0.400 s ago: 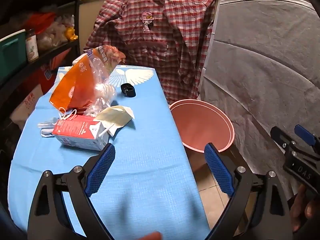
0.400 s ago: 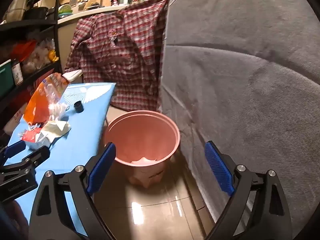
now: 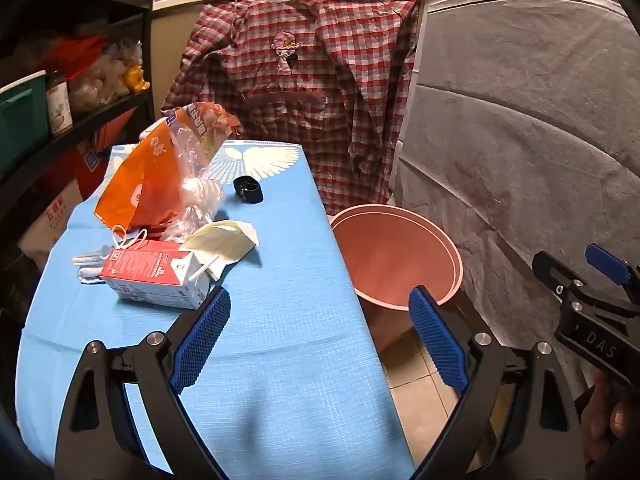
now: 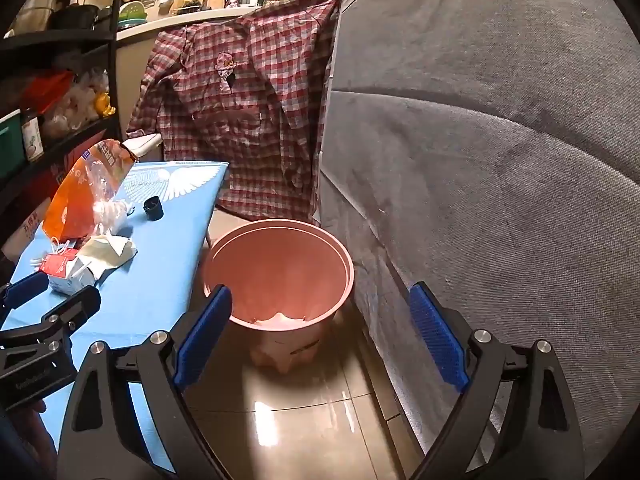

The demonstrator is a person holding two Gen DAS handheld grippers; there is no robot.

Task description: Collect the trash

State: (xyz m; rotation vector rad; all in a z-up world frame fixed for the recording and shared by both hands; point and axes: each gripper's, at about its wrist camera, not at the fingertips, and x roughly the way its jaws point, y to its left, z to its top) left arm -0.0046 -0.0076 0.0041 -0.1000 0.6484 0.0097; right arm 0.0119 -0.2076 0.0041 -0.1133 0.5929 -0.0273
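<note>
A blue-covered table point(image 3: 280, 360) holds trash at its left: a red and white carton point(image 3: 154, 274) with a straw, a crumpled pale napkin point(image 3: 224, 240), an orange plastic bag point(image 3: 156, 184), a white mask point(image 3: 90, 266) and a black cap point(image 3: 248, 189). A pink bin point(image 3: 396, 256) stands on the floor right of the table. My left gripper point(image 3: 318, 336) is open and empty over the table's near part, the carton just beyond its left finger. My right gripper point(image 4: 320, 336) is open and empty above the floor before the bin point(image 4: 280, 276).
A plaid shirt point(image 3: 308, 92) hangs behind the table. A grey covered surface point(image 4: 500, 160) fills the right side. Dark shelves point(image 3: 60, 80) with jars and bags stand at the left. Tiled floor point(image 4: 288, 412) lies around the bin.
My left gripper has moved slightly forward and left toward the carton. The right gripper has barely moved. Nothing was taken hold of.
</note>
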